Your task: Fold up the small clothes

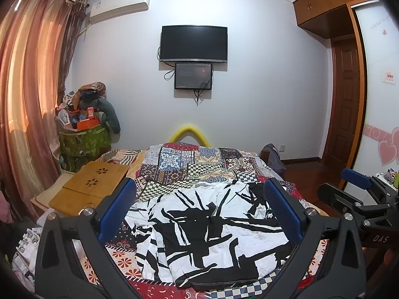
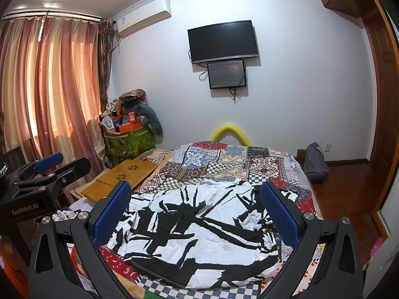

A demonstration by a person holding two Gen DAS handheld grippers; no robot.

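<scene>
You are holding both grippers above the near end of the bed (image 1: 199,164), neither one touching anything. The left gripper (image 1: 199,209) is showing its blue pads spread wide with nothing between them; the right gripper (image 2: 197,211) is the same, wide apart and empty.

The black-and-white shirt (image 1: 209,231) is lying on the patchwork quilt (image 2: 224,159) near the bed's near edge, roughly centred across it. It is lying mostly spread out but rumpled. From the left wrist view the collar end is pointing toward the far edge and a sleeve is sticking out toward the left edge. From the right wrist view the cloth is bunching up in ridges, worst on the right side.

Looks like you are at the start of the fold: no folded edge is showing yet, so the step in hand is the approach and first grasp.

Next move probably calls for bringing both grippers down to the shirt, pinching opposite edges or the shoulders, and pulling it flat before folding a side inward. Watch for pinching the quilt along with the shirt. The wooden lap table (image 1: 92,186) is sitting at the left edge, well apart from the shirt.
</scene>
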